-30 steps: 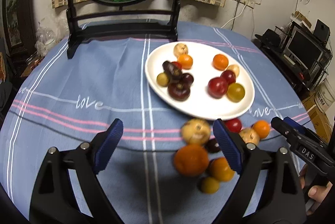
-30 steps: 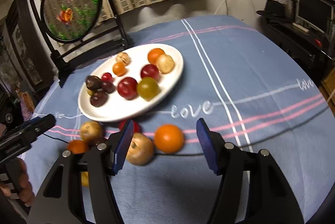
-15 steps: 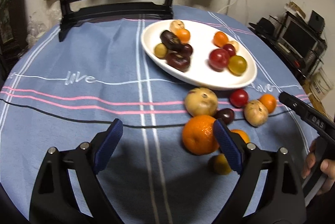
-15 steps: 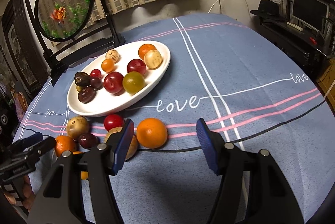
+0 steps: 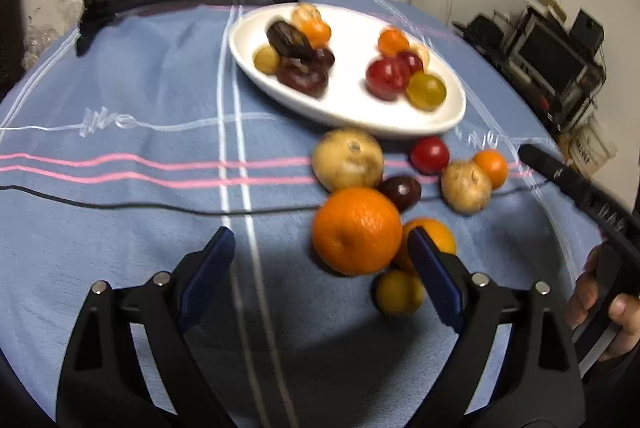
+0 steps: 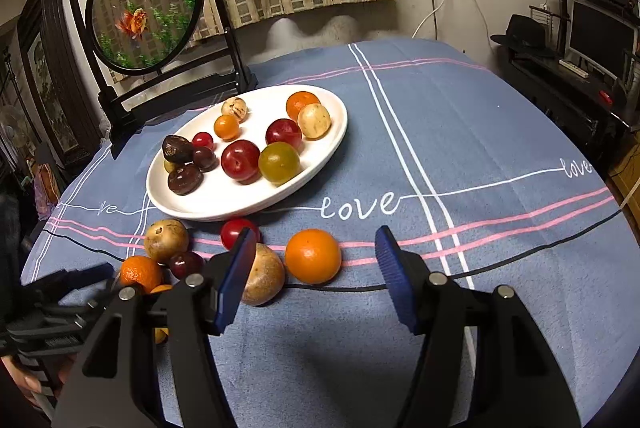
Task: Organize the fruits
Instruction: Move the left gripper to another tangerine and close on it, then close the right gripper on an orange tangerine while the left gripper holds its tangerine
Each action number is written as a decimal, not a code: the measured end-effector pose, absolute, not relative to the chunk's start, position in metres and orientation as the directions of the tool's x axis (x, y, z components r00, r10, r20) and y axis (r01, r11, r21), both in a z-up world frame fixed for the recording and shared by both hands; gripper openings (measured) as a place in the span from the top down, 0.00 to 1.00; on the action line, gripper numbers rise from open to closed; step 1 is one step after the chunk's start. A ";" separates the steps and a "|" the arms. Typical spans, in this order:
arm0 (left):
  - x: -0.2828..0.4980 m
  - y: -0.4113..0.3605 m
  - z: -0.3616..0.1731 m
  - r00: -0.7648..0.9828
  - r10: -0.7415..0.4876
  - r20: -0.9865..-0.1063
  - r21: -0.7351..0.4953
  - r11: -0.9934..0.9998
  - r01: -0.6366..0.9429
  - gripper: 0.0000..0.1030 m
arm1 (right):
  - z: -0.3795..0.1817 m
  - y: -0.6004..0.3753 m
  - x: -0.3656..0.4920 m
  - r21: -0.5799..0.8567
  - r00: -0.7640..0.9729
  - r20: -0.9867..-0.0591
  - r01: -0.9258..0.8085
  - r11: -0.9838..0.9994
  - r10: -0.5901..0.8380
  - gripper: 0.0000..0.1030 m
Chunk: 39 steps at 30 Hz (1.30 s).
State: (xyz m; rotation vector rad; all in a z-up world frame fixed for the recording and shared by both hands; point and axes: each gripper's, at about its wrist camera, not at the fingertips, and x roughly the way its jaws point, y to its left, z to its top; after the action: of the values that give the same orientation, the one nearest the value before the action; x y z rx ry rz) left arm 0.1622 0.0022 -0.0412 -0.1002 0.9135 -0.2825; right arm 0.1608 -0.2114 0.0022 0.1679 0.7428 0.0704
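Note:
A white oval plate (image 5: 352,107) (image 6: 332,151) holds several fruits. Loose fruits lie on the blue cloth in front of it. In the left wrist view a large orange (image 5: 356,230) sits just ahead of my open, empty left gripper (image 5: 320,276), near its right finger, with a brown fruit (image 5: 347,159), a dark plum (image 5: 401,191) and a small yellow fruit (image 5: 399,292) around it. In the right wrist view my open, empty right gripper (image 6: 316,280) has a small orange (image 6: 313,256) just ahead between its fingers and a tan fruit (image 6: 262,274) by its left finger.
A round fish-painting screen on a black stand (image 6: 146,5) stands at the table's far edge behind the plate. A red fruit (image 6: 239,232) lies against the plate's front rim. Shelves with a monitor (image 6: 600,39) stand off the table's right side.
Both grippers have moved lower and closer to the loose fruits. The large orange now sits nearer the left gripper's fingers; the small orange now lies nearly between the right gripper's fingers.

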 end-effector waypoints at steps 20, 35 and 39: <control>0.165 -0.003 -0.045 0.544 -0.409 -0.733 -0.300 0.911 0.282 0.55 | 0.002 -0.209 0.160 0.170 0.736 -0.666 -0.007 0.985 0.120 0.40; 0.157 0.006 -0.027 0.619 -0.172 -0.766 -0.063 0.979 0.194 0.55 | -0.002 -0.196 0.158 -0.121 0.699 -0.714 -0.072 0.990 -0.036 0.40; 0.159 0.011 -0.028 0.615 -0.170 -0.770 -0.075 0.981 0.178 0.55 | -0.007 -0.185 0.153 -0.163 0.678 -0.735 -0.151 0.975 -0.018 0.40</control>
State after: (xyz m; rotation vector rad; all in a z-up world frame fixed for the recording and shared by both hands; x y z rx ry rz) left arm 0.1585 0.0106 -0.0283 0.0097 0.8858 -0.2010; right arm 0.1530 -0.1849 -0.0068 -0.2175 0.8238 0.0753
